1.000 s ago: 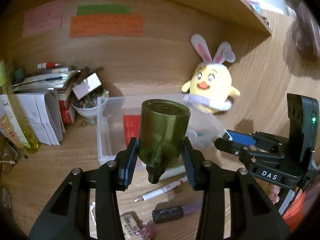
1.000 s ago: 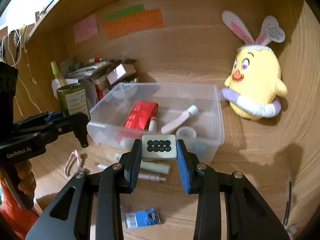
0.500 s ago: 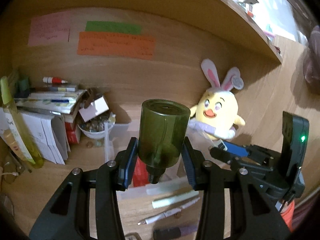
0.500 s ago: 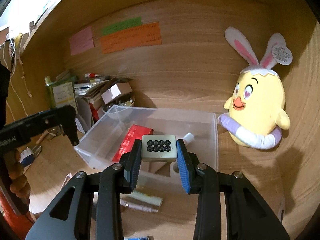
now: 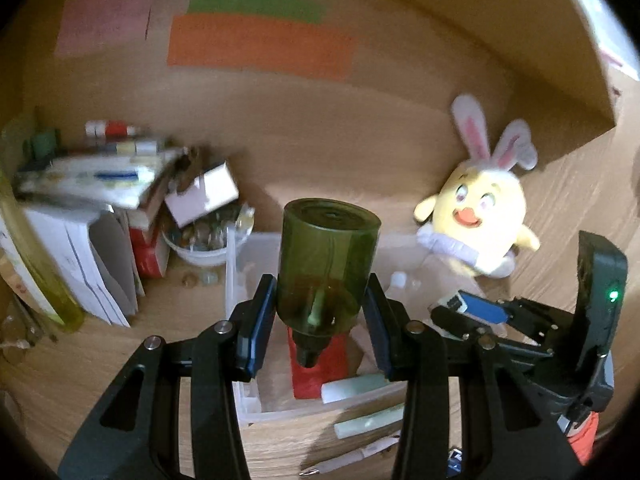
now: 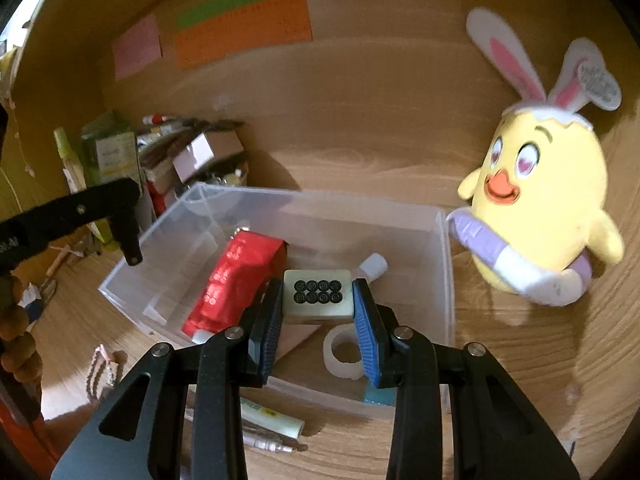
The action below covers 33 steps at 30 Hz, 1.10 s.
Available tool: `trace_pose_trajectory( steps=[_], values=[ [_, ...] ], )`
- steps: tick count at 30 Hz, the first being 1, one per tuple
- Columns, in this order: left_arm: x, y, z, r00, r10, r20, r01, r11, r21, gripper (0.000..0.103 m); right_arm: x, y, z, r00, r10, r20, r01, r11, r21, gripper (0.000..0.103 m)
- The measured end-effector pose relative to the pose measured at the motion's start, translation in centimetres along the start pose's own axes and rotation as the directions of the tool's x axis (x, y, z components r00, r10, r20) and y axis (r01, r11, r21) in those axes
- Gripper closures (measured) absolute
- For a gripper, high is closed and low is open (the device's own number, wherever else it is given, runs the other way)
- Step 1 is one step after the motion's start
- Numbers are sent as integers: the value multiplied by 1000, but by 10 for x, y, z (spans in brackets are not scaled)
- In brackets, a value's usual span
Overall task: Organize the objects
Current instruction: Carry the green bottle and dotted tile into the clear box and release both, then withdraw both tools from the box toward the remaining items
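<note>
My left gripper [image 5: 320, 312] is shut on a dark green bottle [image 5: 326, 264], held neck down over the near left part of a clear plastic bin [image 5: 240, 280]. My right gripper [image 6: 318, 304] is shut on a cream mahjong tile [image 6: 318, 296] with black circles, hovering above the same bin [image 6: 446, 280]. Inside the bin lie a red packet [image 6: 236, 284], a white tube [image 6: 374, 266] and a roll of tape [image 6: 344, 354]. In the left wrist view the right gripper [image 5: 452, 304] shows at the right with the tile in it; the left gripper's finger [image 6: 100, 204] enters the right wrist view from the left.
A yellow plush chick with bunny ears [image 6: 540, 208] sits right of the bin. Stacked papers, boxes and a bowl of small things [image 5: 204, 236] crowd the back left. Pens and a pale tube [image 6: 268, 420] lie in front of the bin. Coloured notes [image 5: 260, 44] hang on the wooden back wall.
Both grippers have moved forward toward the back wall, so the bin now lies under their held objects. The grips on the bottle and the tile are unchanged.
</note>
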State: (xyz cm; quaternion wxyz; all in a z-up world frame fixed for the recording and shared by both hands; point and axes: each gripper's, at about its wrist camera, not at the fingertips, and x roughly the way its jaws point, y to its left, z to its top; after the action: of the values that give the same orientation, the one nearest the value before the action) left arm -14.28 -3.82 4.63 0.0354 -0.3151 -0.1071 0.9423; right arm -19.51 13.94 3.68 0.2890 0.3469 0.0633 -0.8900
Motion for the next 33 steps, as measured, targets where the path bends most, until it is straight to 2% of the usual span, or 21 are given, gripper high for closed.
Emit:
trace_pose_trajectory(
  steps=[5, 12, 22, 25, 27, 31, 33],
  values=[
    [22, 6, -10, 998, 13, -60, -13, 1000, -4, 60, 13, 2, -2, 1000, 8, -30, -8, 1000, -9, 72],
    [39, 7, -18, 994, 15, -105, -14, 1000, 9, 60, 26, 13, -5, 998, 8, -60, -11, 999, -51, 72],
    [41, 5, -20, 993, 37, -110, -36, 999, 15, 60, 25, 17, -3, 998, 3, -64, -7, 998, -59, 72],
    [38, 5, -20, 994, 29, -110, -28, 1000, 11, 58, 22, 17, -3, 998, 8, -64, -12, 998, -56, 68],
    [35, 5, -19, 994, 26, -106, -25, 1000, 11, 53, 19, 17, -3, 998, 7, -58, -10, 998, -56, 61],
    [25, 2, -17, 996, 29, -83, -28, 999, 14, 49, 9, 18, -3, 999, 0, -39, -2, 998, -58, 57],
    [18, 2, -16, 997, 26, -73, -25, 1000, 16, 44, 1, 18, -3, 1000, 3, -25, -4, 998, -58, 52]
  ],
)
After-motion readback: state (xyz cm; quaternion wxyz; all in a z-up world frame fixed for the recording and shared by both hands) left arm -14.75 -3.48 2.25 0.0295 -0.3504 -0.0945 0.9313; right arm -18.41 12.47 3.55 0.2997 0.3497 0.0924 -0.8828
